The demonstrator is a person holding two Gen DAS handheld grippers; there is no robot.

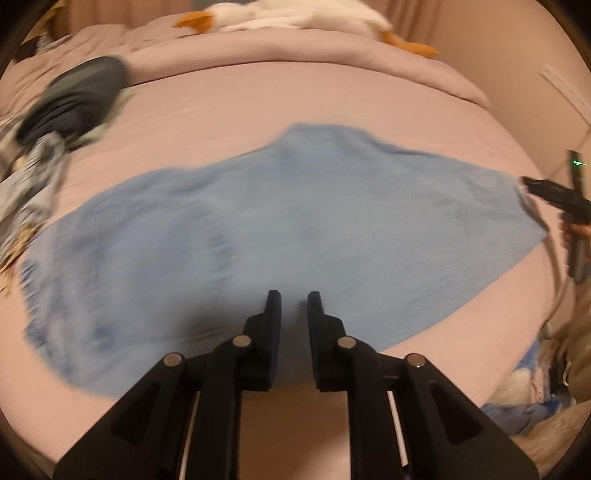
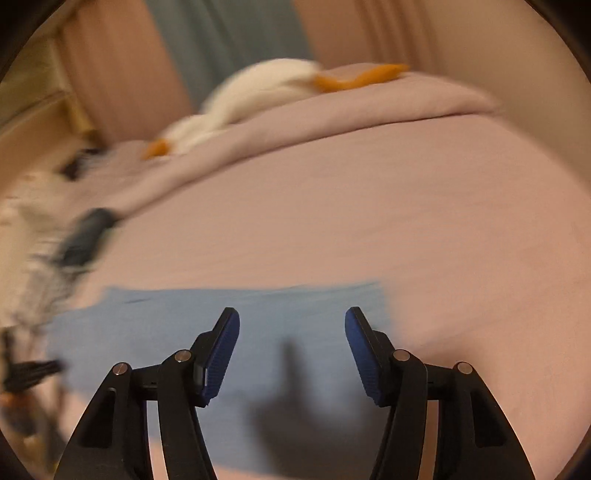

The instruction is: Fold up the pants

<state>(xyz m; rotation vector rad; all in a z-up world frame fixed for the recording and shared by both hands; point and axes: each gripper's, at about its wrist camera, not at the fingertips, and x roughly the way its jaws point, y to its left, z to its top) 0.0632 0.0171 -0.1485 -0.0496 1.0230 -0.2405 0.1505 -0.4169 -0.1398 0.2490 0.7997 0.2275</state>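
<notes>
Light blue pants lie spread flat across the pink bed sheet, blurred by motion. My left gripper hovers over their near edge, its jaws a narrow gap apart with nothing gripped between them. My right gripper stands wide open above one end of the pants, empty, its shadow falling on the cloth. In the left wrist view the right gripper shows at the pants' right end. The left gripper is a dark blur at the left edge of the right wrist view.
A stack of dark folded clothes and a patterned cloth lie at the bed's left. A rolled pink duvet and a white plush goose fill the far side. More clothes lie off the bed's right edge.
</notes>
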